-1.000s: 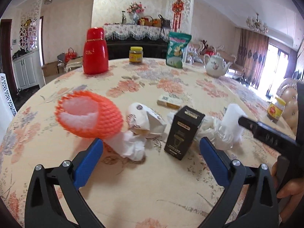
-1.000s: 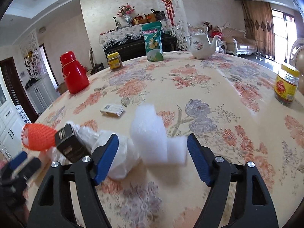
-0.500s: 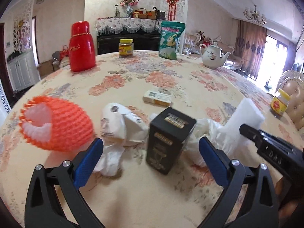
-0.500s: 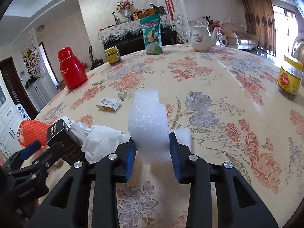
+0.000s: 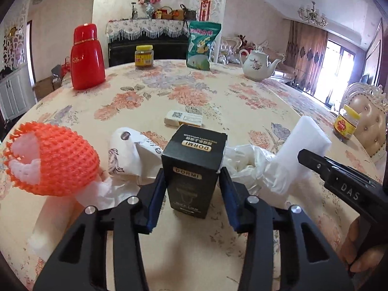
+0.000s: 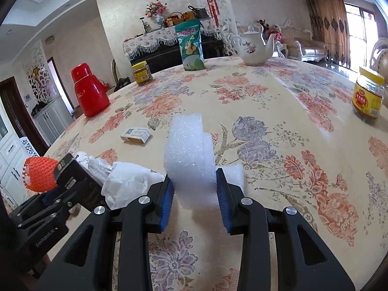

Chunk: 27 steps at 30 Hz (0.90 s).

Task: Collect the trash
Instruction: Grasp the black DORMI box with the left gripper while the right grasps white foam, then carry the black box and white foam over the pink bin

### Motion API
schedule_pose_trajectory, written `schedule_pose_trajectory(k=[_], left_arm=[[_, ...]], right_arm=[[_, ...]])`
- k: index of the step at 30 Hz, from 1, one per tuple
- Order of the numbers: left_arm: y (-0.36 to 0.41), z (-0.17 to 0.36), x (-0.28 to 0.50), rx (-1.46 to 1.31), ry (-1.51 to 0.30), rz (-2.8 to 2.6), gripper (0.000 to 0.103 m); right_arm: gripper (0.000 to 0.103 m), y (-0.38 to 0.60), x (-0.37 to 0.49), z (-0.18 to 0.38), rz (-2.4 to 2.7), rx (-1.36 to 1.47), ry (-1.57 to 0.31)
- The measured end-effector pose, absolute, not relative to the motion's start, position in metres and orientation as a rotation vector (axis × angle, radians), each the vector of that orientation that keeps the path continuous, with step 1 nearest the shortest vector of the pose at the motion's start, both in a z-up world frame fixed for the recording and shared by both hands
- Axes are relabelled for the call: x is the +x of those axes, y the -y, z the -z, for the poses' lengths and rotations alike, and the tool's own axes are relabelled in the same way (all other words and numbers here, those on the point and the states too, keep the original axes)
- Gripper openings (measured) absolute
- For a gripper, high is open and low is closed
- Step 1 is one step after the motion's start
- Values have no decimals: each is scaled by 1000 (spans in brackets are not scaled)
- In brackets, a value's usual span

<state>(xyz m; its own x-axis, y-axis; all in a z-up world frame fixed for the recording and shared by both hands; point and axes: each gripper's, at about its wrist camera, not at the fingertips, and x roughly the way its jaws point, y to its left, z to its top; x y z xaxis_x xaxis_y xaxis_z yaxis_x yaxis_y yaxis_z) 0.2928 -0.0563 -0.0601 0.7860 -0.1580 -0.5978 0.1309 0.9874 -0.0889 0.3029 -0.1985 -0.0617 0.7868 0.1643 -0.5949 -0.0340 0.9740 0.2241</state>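
Two grippers, left gripper fingers clamping black box, right gripper squeezing foam

Both views are bright with daylight from the window, which is blown out to white beyond the curtains. Near the yellow-lidded jar, a pale streak of glare crosses the bench. Shadows are soft and short. Focus is sharp throughout. Fisheye bending curves the walls, and dark vignetting fills the corners.
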Motion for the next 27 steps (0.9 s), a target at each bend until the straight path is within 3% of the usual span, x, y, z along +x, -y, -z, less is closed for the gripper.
schedule_pose_trajectory(k=[16, 27], left_arm=[[50, 46, 271, -54, -526, 104, 43], [30, 35, 220, -70, -552, 97, 43]], right_arm=[[33, 189, 295, 54, -53, 133, -601], [33, 176, 250, 49, -85, 107, -602]])
